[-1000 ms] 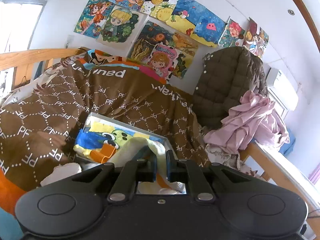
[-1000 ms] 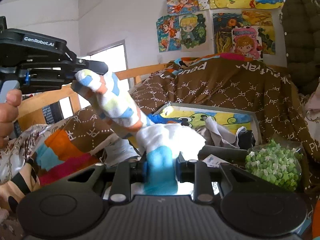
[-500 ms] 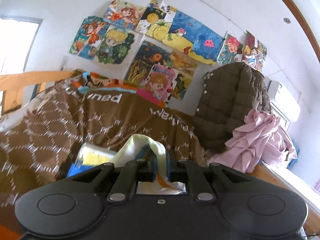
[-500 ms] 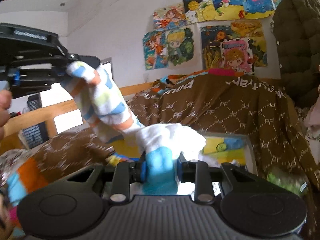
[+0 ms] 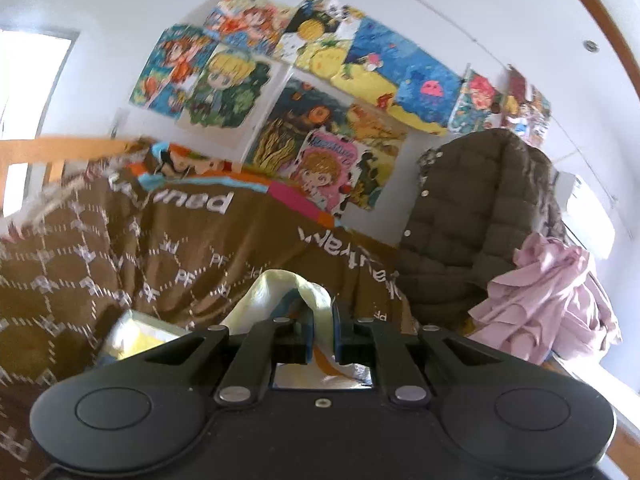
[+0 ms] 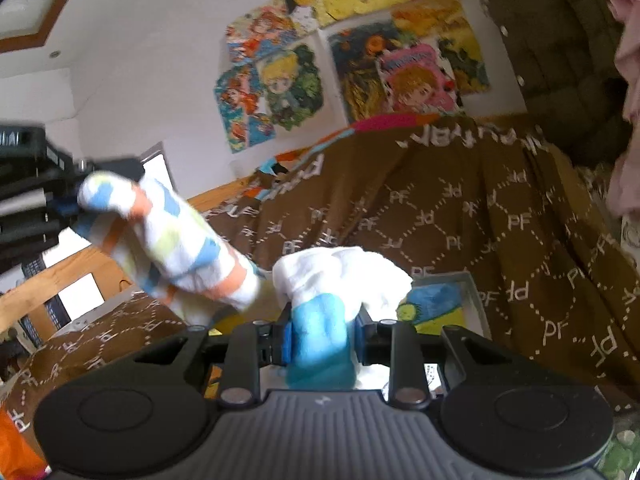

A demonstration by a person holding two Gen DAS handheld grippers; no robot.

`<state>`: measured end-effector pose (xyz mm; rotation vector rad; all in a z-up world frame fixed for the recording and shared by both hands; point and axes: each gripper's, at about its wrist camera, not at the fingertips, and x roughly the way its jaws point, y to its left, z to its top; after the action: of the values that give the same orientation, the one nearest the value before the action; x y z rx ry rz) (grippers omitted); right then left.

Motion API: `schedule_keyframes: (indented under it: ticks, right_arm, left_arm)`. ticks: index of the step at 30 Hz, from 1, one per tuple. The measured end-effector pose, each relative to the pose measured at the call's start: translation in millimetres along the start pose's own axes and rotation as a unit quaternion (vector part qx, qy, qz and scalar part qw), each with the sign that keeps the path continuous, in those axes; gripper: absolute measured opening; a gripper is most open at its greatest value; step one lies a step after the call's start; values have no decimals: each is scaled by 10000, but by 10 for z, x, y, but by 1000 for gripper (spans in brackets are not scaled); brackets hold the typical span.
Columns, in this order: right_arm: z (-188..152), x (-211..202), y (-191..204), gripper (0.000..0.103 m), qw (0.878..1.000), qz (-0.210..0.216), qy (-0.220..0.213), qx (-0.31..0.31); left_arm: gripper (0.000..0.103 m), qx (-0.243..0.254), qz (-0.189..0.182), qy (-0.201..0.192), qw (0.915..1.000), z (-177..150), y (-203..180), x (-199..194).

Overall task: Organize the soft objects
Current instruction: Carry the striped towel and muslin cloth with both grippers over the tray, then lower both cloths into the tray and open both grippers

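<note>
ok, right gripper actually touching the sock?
Touching. The right wrist view shows the right gripper with its fingers pressed against both sides of the sock's blue end, no gap visible.

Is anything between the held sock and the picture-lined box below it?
Nothing visible. The striped white, blue and orange sock hangs stretched between the left gripper and right gripper, with open air above the shallow grey box on the brown patterned blanket.
</note>
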<state>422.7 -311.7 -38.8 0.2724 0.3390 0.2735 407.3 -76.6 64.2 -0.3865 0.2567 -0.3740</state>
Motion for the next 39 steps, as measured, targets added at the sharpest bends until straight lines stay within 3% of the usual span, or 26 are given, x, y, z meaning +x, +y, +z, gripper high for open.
schedule_keyframes:
  ticks: [8,18,24,29,39]
  right_arm:
    - [-118,281,-120,31,9994,-184,294,-34]
    - [-171,501,-70,31,9978,-163,645,-30]
    - [-203,555,-78,34,9969,-148,776,34]
    - [-230,556,-81,39,9965,-136,824,43]
    - [-237,559,-72,50,9965,-187,816,8]
  left_arm:
    - [9,-497,217,290,9981,-266,214,521]
    - [9,-945,687,691,9907,-617,675,724]
    - [10,-971,983,1071,9846,-771,839,826]
    - [11,-797,1006,1542,9797,-888,871,952]
    - [20,-461,1160,1747,9767,-963,829,985]
